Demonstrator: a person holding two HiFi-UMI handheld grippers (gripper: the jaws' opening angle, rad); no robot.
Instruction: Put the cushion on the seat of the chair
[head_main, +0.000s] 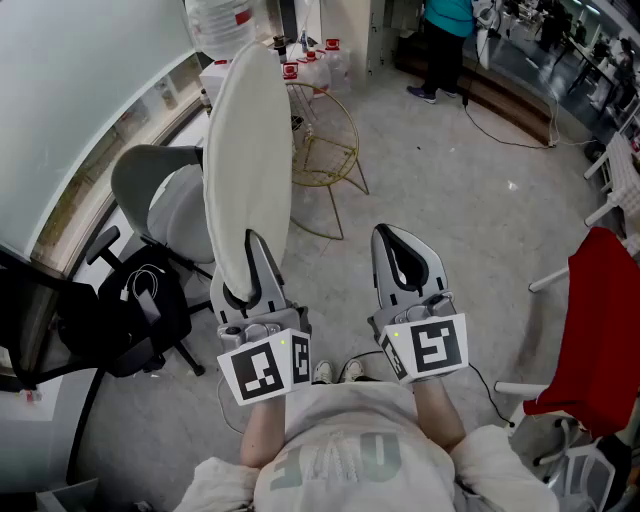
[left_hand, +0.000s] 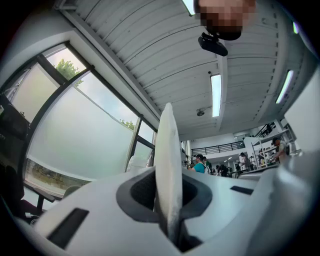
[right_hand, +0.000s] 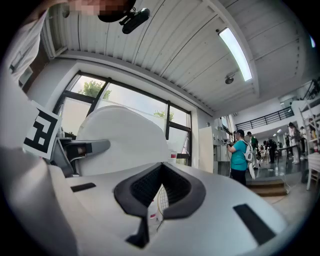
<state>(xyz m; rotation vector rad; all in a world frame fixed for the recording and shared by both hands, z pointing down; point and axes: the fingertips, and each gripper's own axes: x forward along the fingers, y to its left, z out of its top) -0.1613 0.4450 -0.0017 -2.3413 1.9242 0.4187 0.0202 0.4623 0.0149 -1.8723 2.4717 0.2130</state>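
Cream cushion (head_main: 248, 160) stands on edge, pinched by your left gripper (head_main: 254, 252), long axis toward twelve o'clock, the wire chair (head_main: 326, 150) just beyond at one o'clock; your right gripper (head_main: 402, 238) is pressed together, empty.

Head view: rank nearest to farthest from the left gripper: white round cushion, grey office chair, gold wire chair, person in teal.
1. White round cushion, clamped in left gripper.
2. Grey office chair, left.
3. Gold wire chair, ahead.
4. Person in teal, far back.
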